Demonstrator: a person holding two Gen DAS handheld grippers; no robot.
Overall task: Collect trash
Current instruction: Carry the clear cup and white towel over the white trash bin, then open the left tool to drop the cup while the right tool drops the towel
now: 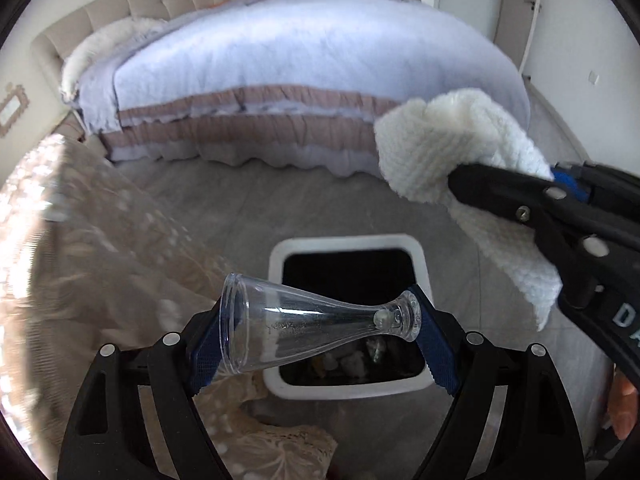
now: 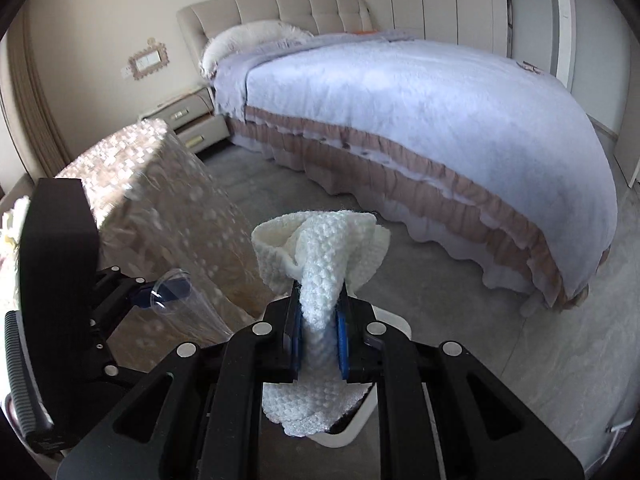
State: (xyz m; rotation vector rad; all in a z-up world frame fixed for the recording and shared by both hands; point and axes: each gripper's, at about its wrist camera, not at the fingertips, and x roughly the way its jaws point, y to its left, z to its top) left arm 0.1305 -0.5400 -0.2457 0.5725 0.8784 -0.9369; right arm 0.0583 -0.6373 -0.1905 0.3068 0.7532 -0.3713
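A clear plastic flute glass (image 1: 304, 320) lies sideways between the blue pads of my left gripper (image 1: 320, 332), which is shut on it, rim against the left pad and foot against the right. It hangs just above a white-rimmed bin (image 1: 276, 264) with a black liner and some scraps inside. My right gripper (image 2: 320, 320) is shut on a white knitted cloth (image 2: 320, 240) that bunches above the pads and droops below them. In the left wrist view the right gripper (image 1: 456, 184) and the cloth (image 1: 440, 140) hang above and to the right of the bin.
A big bed (image 2: 400, 100) with a pale blue cover fills the far side. A table under a lace cloth (image 2: 160, 200) stands left of the bin, touching it. A nightstand (image 2: 188, 116) sits by the headboard. Grey floor (image 1: 240, 208) runs between bin and bed.
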